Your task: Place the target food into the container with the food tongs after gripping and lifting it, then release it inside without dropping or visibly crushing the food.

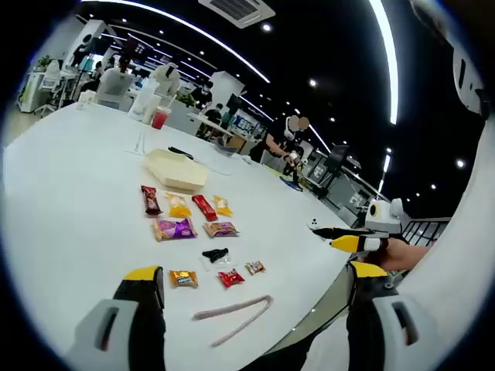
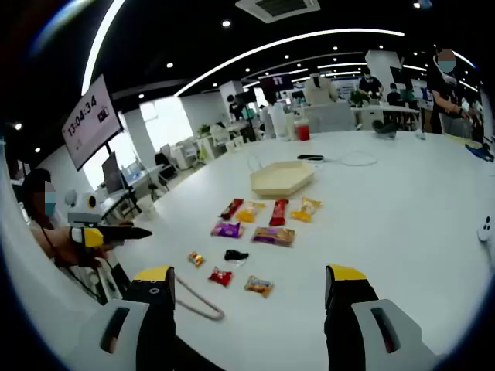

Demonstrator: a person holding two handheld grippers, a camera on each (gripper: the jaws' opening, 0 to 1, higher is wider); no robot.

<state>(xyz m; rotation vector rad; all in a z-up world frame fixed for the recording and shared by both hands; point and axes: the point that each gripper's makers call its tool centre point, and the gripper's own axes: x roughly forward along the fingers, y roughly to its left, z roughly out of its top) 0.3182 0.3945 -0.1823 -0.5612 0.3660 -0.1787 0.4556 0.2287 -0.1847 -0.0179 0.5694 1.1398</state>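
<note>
Left gripper view shows my left gripper (image 1: 251, 290) spread and empty above the food tongs (image 1: 232, 317), snack packets (image 1: 203, 207) before the container (image 1: 176, 170), so next I must grasp the tongs, right gripper (image 2: 246, 290) likewise spread.

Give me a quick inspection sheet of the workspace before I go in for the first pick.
Surface: white table, wide and round-edged.
Job's things: beige hexagonal container at the far end of the snacks, nothing visible inside; food tongs lying flat on the table near the grippers; wrapped snacks in two loose rows, untouched.
Clutter: red drink cup and a dark object beyond the container.
Grippers: left gripper open, holding nothing; right gripper open, holding nothing.
Cables: thin white cable looping past the container.
Surroundings: open office, wall screen, people at desks behind.
</note>
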